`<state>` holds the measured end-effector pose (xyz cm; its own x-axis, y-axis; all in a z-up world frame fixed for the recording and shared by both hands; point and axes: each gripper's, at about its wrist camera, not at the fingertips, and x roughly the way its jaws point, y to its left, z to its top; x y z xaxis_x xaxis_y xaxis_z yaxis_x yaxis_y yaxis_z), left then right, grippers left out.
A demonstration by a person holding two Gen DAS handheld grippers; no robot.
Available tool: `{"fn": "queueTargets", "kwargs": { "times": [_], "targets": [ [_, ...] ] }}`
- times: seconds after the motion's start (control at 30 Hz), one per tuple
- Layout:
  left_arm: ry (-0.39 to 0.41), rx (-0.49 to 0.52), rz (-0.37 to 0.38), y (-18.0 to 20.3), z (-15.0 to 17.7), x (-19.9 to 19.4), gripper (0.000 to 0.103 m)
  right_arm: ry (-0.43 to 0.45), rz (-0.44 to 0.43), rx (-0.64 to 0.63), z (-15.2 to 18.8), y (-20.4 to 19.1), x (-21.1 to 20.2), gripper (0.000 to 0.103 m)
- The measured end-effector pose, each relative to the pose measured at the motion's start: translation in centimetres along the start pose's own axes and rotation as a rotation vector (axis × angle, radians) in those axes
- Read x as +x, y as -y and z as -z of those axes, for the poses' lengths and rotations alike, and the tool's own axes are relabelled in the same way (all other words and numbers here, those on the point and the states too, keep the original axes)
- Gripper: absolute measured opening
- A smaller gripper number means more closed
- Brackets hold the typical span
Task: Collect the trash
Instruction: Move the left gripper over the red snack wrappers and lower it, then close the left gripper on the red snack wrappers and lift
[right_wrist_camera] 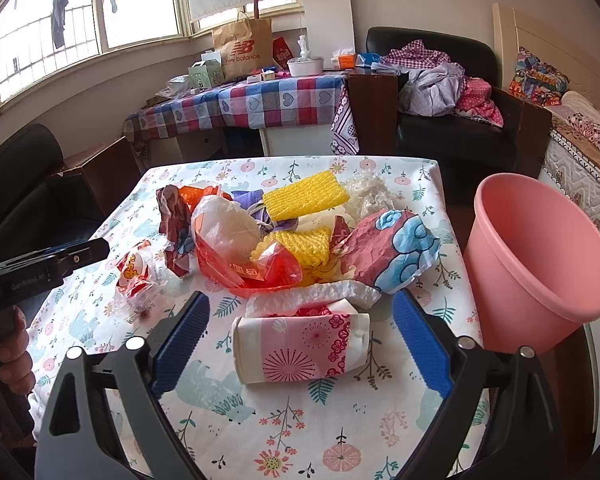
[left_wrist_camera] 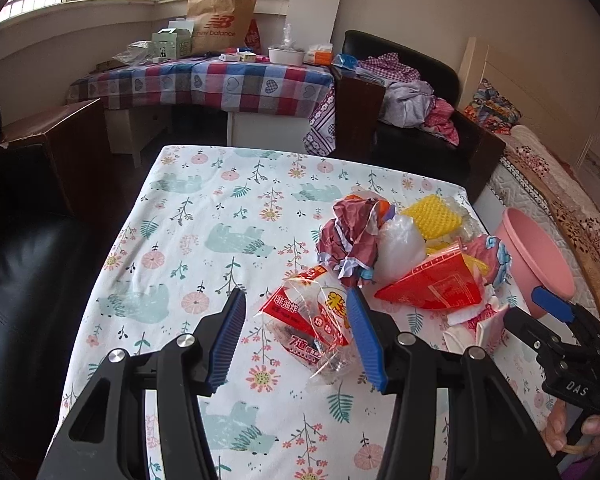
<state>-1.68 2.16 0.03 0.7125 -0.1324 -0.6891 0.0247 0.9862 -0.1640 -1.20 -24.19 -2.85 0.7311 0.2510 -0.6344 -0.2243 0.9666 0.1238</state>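
Wrappers and crumpled paper lie heaped on the desk (right_wrist_camera: 228, 408) beside the pink bin (right_wrist_camera: 540, 256). Left gripper (left_wrist_camera: 296, 312) spread around a crinkly red-and-clear wrapper (left_wrist_camera: 308, 320), not pinching it; right gripper (right_wrist_camera: 300, 320) wide apart around a folded tissue pack (right_wrist_camera: 300, 348). Both look light, soft, slippery; pinch mid-body.

1. We see our left gripper (left_wrist_camera: 296, 306) tilted downward over the floral tablecloth (left_wrist_camera: 188, 216), jaws parted, blue pads (left_wrist_camera: 230, 336) apart.
2. Our right gripper (right_wrist_camera: 300, 322) tilts downward above the same cloth, jaws spread wide.
3. Our left hand (right_wrist_camera: 10, 344) wraps its handle at the cloth's left edge.
4. Fingers of our right hand (left_wrist_camera: 572, 428) show at the cloth's right edge.
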Motion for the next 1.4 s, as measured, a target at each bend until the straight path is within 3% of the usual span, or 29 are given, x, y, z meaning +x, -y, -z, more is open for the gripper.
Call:
{"fn": "queueTargets", "kwargs": {
  "times": [0.13, 0.5, 0.53, 0.57, 0.63, 0.77, 0.9, 1.07, 1.2, 1.3, 1.4],
  "targets": [
    [-0.028, 0.014, 0.073, 0.2, 1.0, -0.5, 0.051, -0.010, -0.030, -0.011, 0.5, 0.2, 0.1, 0.080],
    [-0.142, -0.058, 0.091, 1.6, 0.7, 3.1, 0.051, -0.019, -0.088, -0.015, 1.3, 0.4, 0.1, 0.074],
    [-0.150, -0.051, 0.078, 1.8, 0.7, 3.5, 0.047, -0.016, -0.091, -0.017, 1.4, 0.4, 0.0, 0.074],
    [-0.160, -0.042, 0.069, 1.9, 0.8, 3.8, 0.034, -0.014, -0.094, -0.020, 1.4, 0.4, 0.0, 0.074],
    [-0.187, -0.041, 0.088, 1.7, 1.1, 4.5, 0.018, -0.013, -0.102, -0.024, 1.4, 0.4, -0.1, 0.074],
    [-0.166, -0.060, 0.112, 1.1, 1.2, 4.1, 0.009, -0.021, -0.109, -0.026, 1.6, 0.8, 0.0, 0.074],
    [-0.141, -0.056, 0.128, 0.8, 1.0, 3.2, 0.007, -0.045, -0.111, -0.006, 1.9, 1.5, 0.2, 0.067],
    [-0.107, -0.075, 0.161, 0.2, 0.6, 2.2, 0.006, -0.045, -0.139, 0.028, 1.0, 2.3, -0.2, 0.067],
    [-0.081, -0.088, 0.183, -0.1, 0.2, 1.6, 0.005, 0.001, -0.200, -0.076, -1.2, -0.3, -0.6, 0.066],
    [-0.071, -0.096, 0.189, -0.3, 0.0, 1.2, 0.005, -0.022, -0.236, -0.164, -2.2, -2.8, 0.8, 0.054],
    [-0.058, -0.090, 0.185, -0.5, 0.0, 0.6, 0.005, -0.077, -0.209, -0.228, -2.6, -4.3, 3.5, 0.045]
  ]
}}
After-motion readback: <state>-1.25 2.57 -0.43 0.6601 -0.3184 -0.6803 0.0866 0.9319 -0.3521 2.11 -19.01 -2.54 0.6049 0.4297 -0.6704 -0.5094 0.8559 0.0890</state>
